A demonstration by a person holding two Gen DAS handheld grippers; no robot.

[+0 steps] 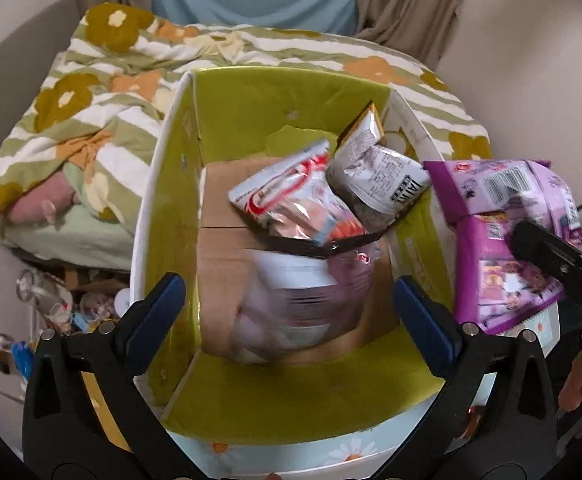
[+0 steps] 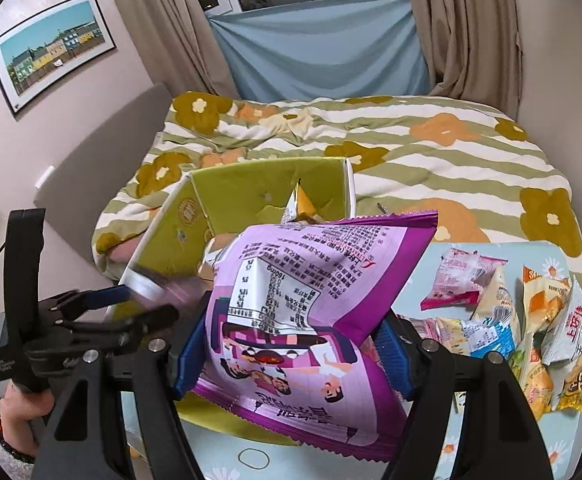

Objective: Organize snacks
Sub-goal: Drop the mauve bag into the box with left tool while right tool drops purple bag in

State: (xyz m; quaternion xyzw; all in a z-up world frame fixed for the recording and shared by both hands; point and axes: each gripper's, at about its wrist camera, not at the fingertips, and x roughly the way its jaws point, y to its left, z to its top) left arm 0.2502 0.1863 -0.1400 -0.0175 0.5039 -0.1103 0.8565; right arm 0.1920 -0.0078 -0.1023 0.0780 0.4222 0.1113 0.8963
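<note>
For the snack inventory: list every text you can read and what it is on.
"160mg": purple bag, in its nutrition table, seen upside down.
"上好佳": white packet in the pile on the table, rotated.
Rest of the purple bag's print: too small to read.
Grey packet in the box: blurred, unreadable.
Other packets: unreadable.

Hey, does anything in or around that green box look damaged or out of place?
Yes. The box's green lining is torn away at the bottom, baring brown cardboard. A blurred packet seems to be mid-drop under the open left gripper.
</note>
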